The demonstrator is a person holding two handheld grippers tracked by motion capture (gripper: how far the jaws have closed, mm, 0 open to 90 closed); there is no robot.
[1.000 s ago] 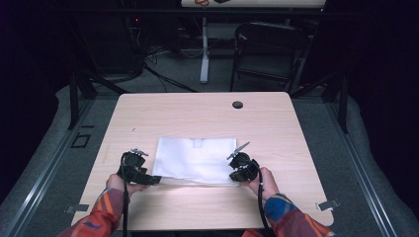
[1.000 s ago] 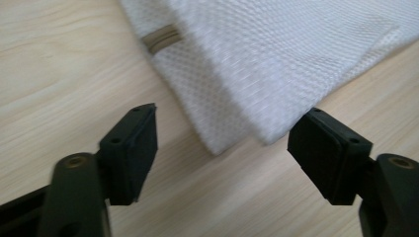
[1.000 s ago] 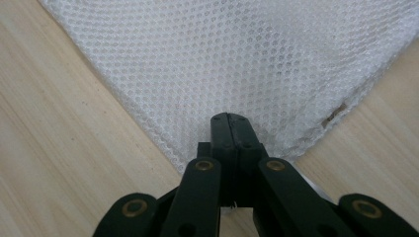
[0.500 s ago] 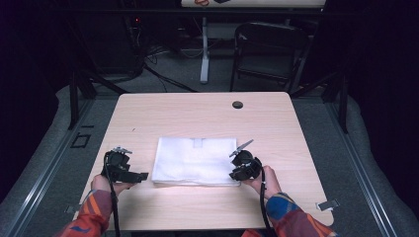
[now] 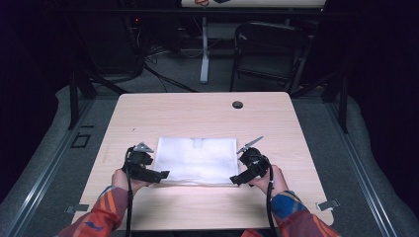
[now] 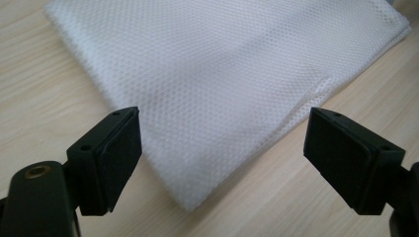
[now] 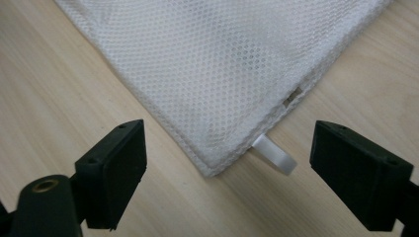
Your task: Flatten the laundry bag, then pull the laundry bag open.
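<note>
You worked at a light wooden table with rounded corners, which filled the centre and lower half of the high view. A dark round grommet sat near its far edge, right of centre. Grey carpeted floor surrounded the table, crossed at lower left and lower right by metal rails. Behind the table, at upper right, stood a dark folding chair; at upper centre rose a white post on a foot. Black cables trailed over the floor at upper left. The room's edges lay in deep shadow.
</note>
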